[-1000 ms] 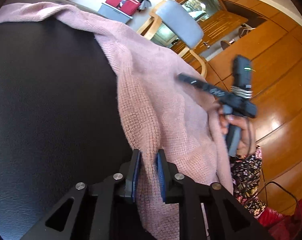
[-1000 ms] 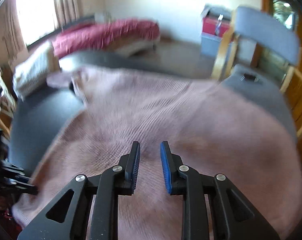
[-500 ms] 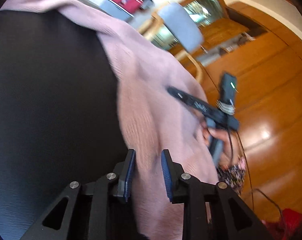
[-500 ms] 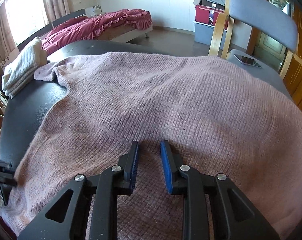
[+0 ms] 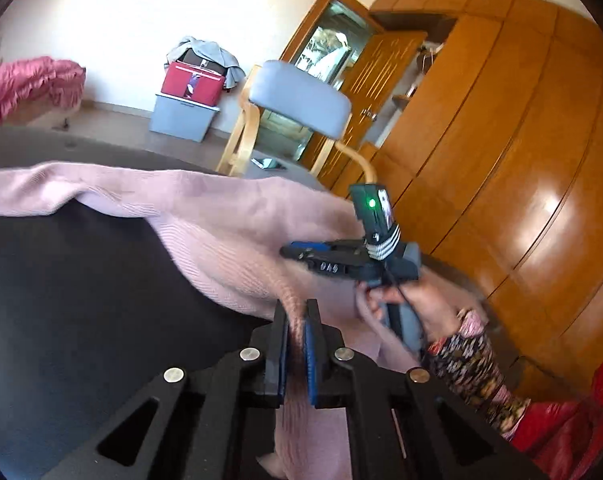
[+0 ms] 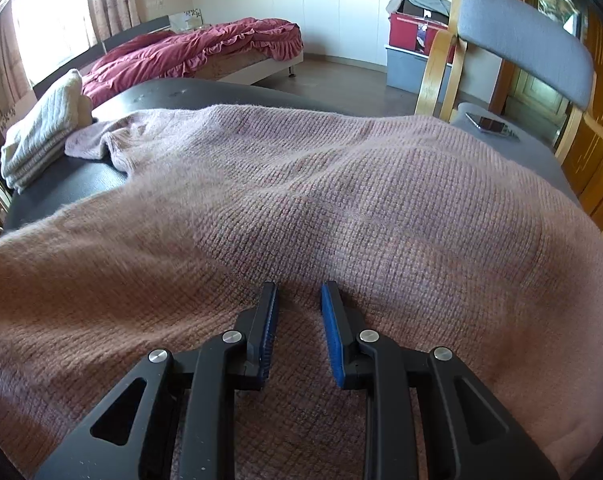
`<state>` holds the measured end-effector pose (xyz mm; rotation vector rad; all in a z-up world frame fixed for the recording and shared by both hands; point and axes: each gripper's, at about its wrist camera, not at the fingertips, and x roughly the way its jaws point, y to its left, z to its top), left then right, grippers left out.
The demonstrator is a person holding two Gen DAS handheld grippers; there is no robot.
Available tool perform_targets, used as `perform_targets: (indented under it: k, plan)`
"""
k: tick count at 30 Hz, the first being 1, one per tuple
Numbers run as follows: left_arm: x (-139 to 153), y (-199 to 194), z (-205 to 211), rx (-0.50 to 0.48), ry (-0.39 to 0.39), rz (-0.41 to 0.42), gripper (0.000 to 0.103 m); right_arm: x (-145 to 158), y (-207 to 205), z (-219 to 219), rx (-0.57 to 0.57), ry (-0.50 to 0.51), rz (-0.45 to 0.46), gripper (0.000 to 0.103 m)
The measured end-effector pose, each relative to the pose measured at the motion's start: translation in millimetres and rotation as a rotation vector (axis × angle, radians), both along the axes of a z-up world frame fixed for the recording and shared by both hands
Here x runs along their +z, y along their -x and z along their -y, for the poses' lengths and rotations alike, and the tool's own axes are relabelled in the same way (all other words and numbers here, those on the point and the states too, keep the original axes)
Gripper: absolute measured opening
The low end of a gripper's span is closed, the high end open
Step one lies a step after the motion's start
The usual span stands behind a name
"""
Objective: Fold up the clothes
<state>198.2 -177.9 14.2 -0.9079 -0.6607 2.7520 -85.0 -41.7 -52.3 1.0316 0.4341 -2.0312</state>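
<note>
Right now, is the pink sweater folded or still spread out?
Spread. The pink sweater lies open across the black table; only the left gripper pinches its edge.

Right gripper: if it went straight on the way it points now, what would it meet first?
Most likely the pink sweater. The right gripper sits open just above the knit, which rises straight ahead of its fingertips. Depth is unclear, but nothing else lies in that line.

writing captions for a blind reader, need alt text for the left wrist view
The left gripper is shut on a fold of a pink knit sweater draped over a dark table. Just beyond, a hand holds the right gripper over the same sweater. A grey-cushioned wooden chair and wooden wardrobe doors stand behind.
</note>
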Motion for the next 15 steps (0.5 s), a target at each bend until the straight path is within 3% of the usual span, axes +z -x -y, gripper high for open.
perform_targets:
  k: [4, 7, 10, 15]
  plan:
    - [-49, -6, -10, -0.057, -0.064, 0.194, 0.005, 1, 2, -1, 0.001, 0.000, 0.000, 0.025]
    - [-80, -12, -10, -0.066, -0.109, 0.290, 0.006, 1, 5, -1, 0.002, 0.001, 0.002, 0.025]
    - [-77, -18, 13, -0.036, -0.184, 0.289, 0.007, 1, 8, -2, 0.004, 0.002, 0.004, 0.025]
    - [-49, -10, 48, 0.092, -0.121, 0.255, 0.007, 0, 9, -1, 0.005, 0.002, 0.002, 0.025]
